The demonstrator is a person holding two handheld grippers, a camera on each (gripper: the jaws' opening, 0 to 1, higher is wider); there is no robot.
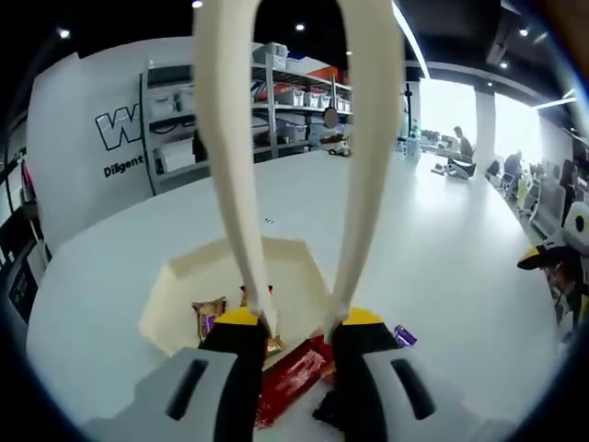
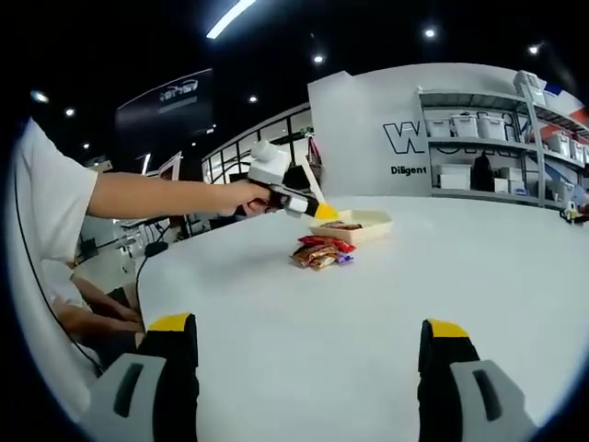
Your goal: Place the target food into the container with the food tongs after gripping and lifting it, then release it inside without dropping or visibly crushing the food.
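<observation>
Left tool (image 1: 296, 327) clamping tongs (image 1: 304, 157), over container (image 1: 184, 295)

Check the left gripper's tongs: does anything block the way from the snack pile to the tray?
Nothing visible does. The snack pile lies on the table right beside the open tray, and the tongs point up, away from both.

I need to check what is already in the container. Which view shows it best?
The left gripper view: it looks down into the cream container, showing wrapped snacks inside. The right gripper view shows the container far off and side-on, its contents mostly hidden.
</observation>
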